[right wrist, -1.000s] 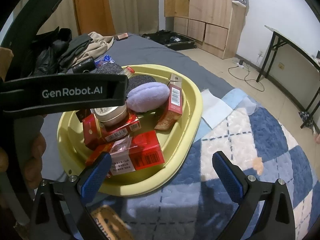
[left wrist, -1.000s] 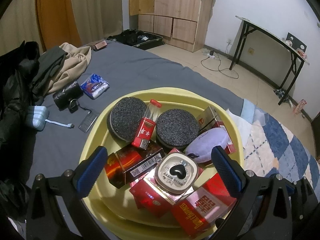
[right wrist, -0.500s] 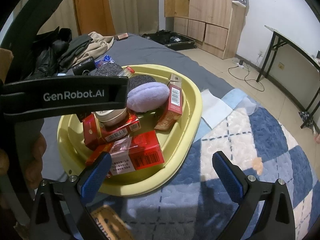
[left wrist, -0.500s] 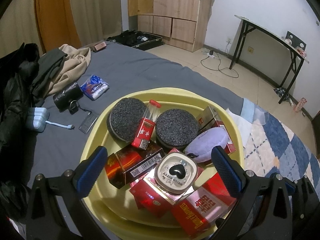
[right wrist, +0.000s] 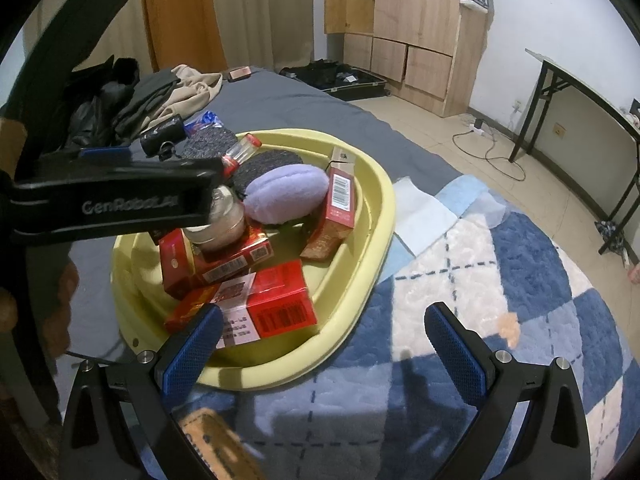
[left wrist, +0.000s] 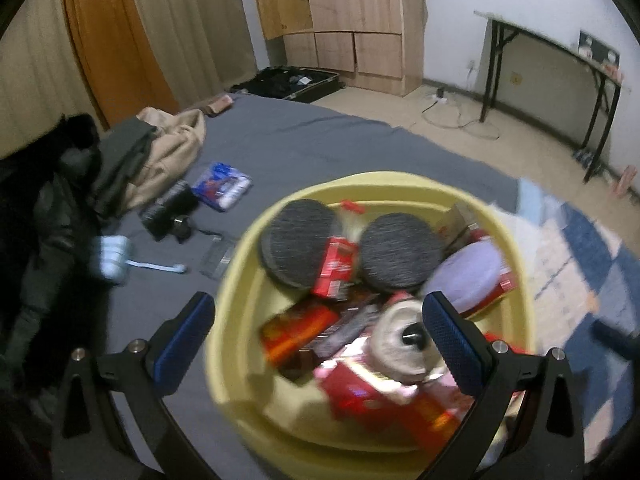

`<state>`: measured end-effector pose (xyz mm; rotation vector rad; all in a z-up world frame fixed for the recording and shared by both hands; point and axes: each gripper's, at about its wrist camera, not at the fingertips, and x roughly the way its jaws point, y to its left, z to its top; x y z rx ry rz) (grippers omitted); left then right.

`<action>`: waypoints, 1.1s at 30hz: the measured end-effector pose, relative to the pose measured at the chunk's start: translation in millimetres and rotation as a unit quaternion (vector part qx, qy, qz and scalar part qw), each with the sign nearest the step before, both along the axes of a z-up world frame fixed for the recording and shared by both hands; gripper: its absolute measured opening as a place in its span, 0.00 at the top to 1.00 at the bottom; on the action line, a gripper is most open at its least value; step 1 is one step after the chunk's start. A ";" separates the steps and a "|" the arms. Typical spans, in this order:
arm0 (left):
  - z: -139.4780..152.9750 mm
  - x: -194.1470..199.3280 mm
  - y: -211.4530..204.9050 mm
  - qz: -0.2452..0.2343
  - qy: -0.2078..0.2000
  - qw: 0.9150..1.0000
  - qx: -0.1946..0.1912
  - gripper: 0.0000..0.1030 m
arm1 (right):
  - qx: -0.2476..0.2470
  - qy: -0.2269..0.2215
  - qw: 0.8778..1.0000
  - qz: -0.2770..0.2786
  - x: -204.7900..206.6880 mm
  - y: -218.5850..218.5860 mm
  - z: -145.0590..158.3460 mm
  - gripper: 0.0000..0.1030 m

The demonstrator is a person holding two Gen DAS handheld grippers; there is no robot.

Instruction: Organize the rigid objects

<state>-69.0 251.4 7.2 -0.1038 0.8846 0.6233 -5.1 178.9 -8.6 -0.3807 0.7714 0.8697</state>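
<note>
Swinging now, my left gripper point(left wrist: 316, 334) has shifted left over the basin point(right wrist: 372, 248) and that view smears; jaws wide, holding nothing. Boxes point(right wrist: 276, 304), a jar point(right wrist: 220, 220), two dark discs point(left wrist: 400, 254) and a purple puff point(right wrist: 286, 192) lie heaped inside, so I judge sorting barely begun. My right gripper point(right wrist: 320, 344) hangs near the basin's edge over the quilt point(right wrist: 460, 288), wide apart, empty.

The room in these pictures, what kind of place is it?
Most likely a bedroom in a home: a bed with a grey sheet, a wooden wardrobe and a pile of clothes.
</note>
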 end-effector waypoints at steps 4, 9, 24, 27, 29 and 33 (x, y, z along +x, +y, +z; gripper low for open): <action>-3.6 -7.4 10.8 0.002 0.034 0.999 0.024 0.00 | 0.004 0.000 1.000 -0.004 0.8 -2.4 2.3 0.00; 0.1 -15.5 17.8 0.003 0.039 0.999 0.029 0.00 | 0.002 -0.004 1.000 -0.002 -1.4 -2.2 3.9 0.00; -6.9 -6.5 2.5 -0.020 0.064 0.997 0.045 0.00 | 0.005 -0.003 1.000 -0.007 1.5 -5.9 5.7 0.00; -4.9 -6.3 2.2 -0.021 0.052 0.998 0.034 0.00 | 0.006 -0.002 1.000 -0.010 2.4 -7.6 6.2 0.00; -4.4 -6.1 2.7 -0.023 0.049 0.998 0.028 0.00 | 0.007 -0.002 1.000 -0.011 3.1 -8.3 6.6 0.00; -5.3 -5.8 2.7 -0.024 0.049 0.998 0.024 0.00 | 0.009 -0.002 1.000 -0.013 3.9 -9.7 7.7 0.00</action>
